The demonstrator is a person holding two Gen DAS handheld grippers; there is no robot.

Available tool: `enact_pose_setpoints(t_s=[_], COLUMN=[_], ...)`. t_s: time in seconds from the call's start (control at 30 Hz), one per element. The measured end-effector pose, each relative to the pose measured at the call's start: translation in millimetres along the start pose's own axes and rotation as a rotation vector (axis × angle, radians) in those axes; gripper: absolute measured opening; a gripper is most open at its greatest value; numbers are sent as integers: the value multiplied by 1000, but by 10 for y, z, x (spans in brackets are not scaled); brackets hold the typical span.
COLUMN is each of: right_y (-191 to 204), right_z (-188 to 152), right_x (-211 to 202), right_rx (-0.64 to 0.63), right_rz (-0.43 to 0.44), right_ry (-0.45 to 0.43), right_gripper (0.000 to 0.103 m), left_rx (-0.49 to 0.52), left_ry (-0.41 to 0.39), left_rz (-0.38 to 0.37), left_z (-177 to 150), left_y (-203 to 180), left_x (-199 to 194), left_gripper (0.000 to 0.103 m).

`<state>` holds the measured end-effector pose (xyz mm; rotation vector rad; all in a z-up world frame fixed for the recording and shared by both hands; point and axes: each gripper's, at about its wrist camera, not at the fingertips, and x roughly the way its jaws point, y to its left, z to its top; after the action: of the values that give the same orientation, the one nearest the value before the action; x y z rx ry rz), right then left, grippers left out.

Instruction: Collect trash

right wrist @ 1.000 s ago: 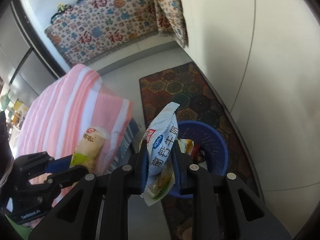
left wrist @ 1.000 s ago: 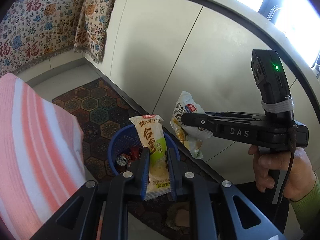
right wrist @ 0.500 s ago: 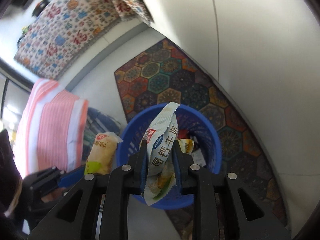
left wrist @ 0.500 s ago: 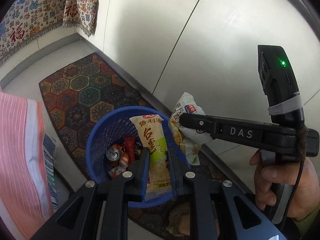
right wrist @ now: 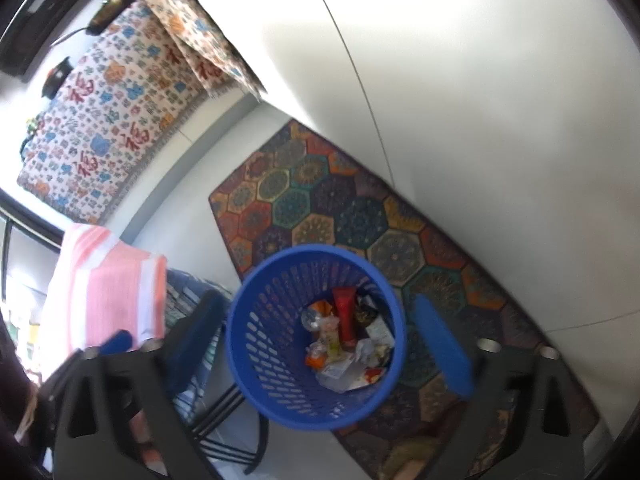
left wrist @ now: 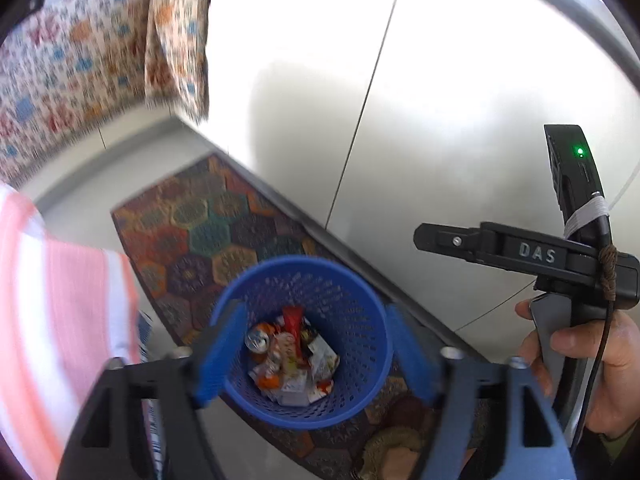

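Both pairs of jaws spread wide, nothing between them. Left gripper poised directly above the blue basket, blue pads framing the rim on either side in the left wrist view. Right gripper likewise above the basket, its pads flanking the rim; also seen from the side in the left wrist view, held in the right hand, off to the right of the basket and closer to the wall.

Trash heaped at the bottom of the basket, well below both jaws and touching neither: a can, a red wrapper, crumpled white and orange packets. Blurred, so individual pieces hard to tell apart.

Basket standing on the edge of a hexagon-patterned rug along the white wall. Pink-and-white striped cloth to the left of the basket, patterned fabric further back.
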<state>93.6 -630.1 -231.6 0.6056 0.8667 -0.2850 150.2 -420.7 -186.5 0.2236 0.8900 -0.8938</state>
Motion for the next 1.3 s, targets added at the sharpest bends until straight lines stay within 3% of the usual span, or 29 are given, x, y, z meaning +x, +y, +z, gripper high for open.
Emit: enact_pose_setpoints(t_s=[0.1,0.3,0.4,0.57,0.83,1.07,1.3], right_y=[121,316,384,497,590,610,654], right_z=[-132,-615,-805,-997,-1195,-1285,-1309], right_x=[-362,-861,-1041,-1255,-1391,-1452,-1471], right_rx=[-75,-211,-238,-271,-283,-264,-282], right_rz=[-11,-195,-207,-185,-168,-157,-164], right_ry=[-30,-62,-73,-94,-93,-89,-86], right_gripper=[103,103,103,103,103,103,103], left_rx=[32,47,62,20,2,-29,-29], left_ry=[12,-14,-54,-101,-73,-28,-33], left_rz=[19,115,170,174,279,196,194], left_z=[-64,-245,-324,-356,-382,-438,-463], left_y=[-113,-264,-341,-304,-331,-245,-264], left_x=[-245,-596,-767,-1079,-1290,-1385,-1418], left_gripper=[103,103,103,103,103,103,103])
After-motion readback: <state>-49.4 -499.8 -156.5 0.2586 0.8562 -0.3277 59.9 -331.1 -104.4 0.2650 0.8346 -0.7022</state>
